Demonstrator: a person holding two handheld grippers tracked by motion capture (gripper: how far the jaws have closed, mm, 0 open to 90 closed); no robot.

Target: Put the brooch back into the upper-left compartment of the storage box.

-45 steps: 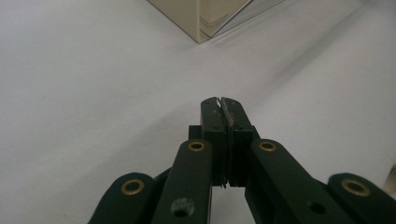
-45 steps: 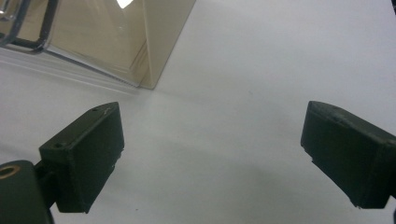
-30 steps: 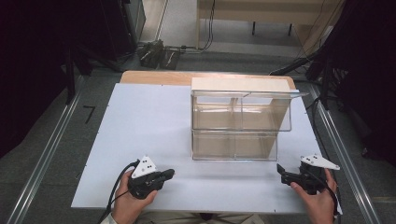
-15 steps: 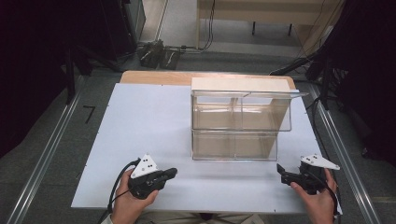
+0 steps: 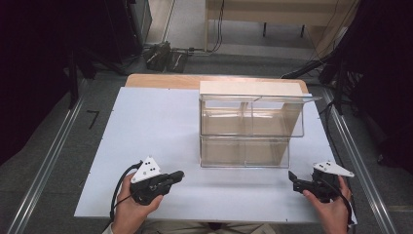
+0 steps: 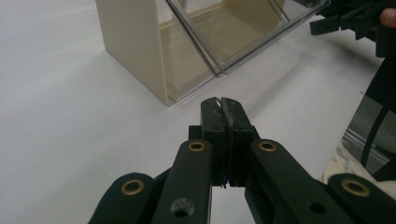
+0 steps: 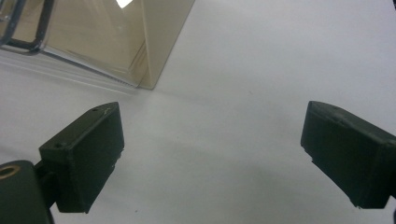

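From the high view, a clear two-tier bin case (image 5: 248, 129) with cream side walls stands on the white table (image 5: 146, 126), with the left gripper (image 5: 176, 175) at its seven o'clock and the right gripper (image 5: 292, 176) at its five o'clock, each apart from it. In the left gripper view the left gripper (image 6: 221, 101) is clenched on nothing, its pads pressed together, the case (image 6: 140, 42) lying at eleven o'clock. In the right gripper view the right gripper (image 7: 212, 135) is released, its jaws wide over bare table, with the case (image 7: 159, 37) at eleven o'clock.
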